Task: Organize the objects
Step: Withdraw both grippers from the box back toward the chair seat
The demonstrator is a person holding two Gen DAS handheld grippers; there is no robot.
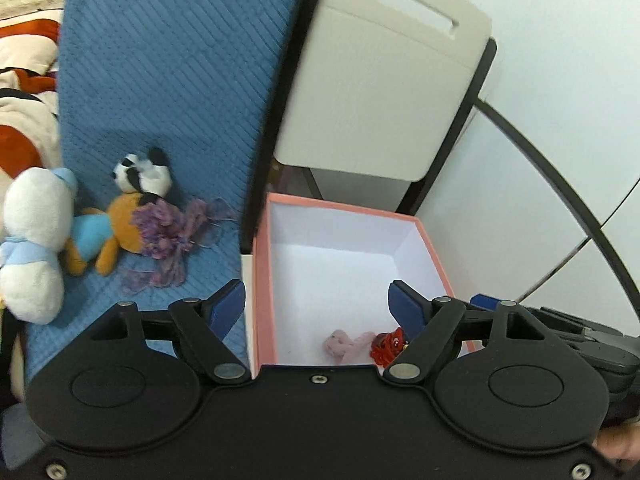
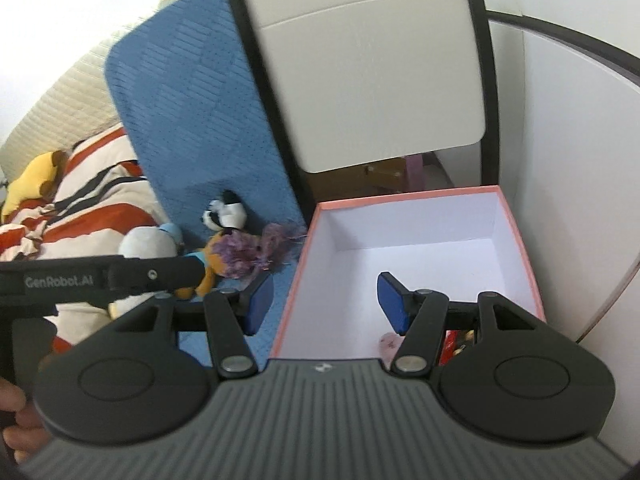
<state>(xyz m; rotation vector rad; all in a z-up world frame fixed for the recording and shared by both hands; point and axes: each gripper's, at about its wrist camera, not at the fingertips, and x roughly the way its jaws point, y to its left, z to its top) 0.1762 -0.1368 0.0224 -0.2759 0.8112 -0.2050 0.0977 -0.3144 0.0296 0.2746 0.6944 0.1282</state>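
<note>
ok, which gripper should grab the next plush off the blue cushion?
Left, probably. The left gripper is open and empty, with the purple fuzzy toy and orange plush just off its left finger. The right gripper, also empty, sits over the pink box, farther from them.

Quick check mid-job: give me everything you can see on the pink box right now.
The pink box is an open, lidless rectangular box that looks like cardboard, salmon pink outside and along the rim, plain white inside. It stands upright beside the blue cushion, in front of a beige panel. It is mostly empty: a small pale pink toy and a small red toy lie together at its near end. Neither gripper touches it.
</note>
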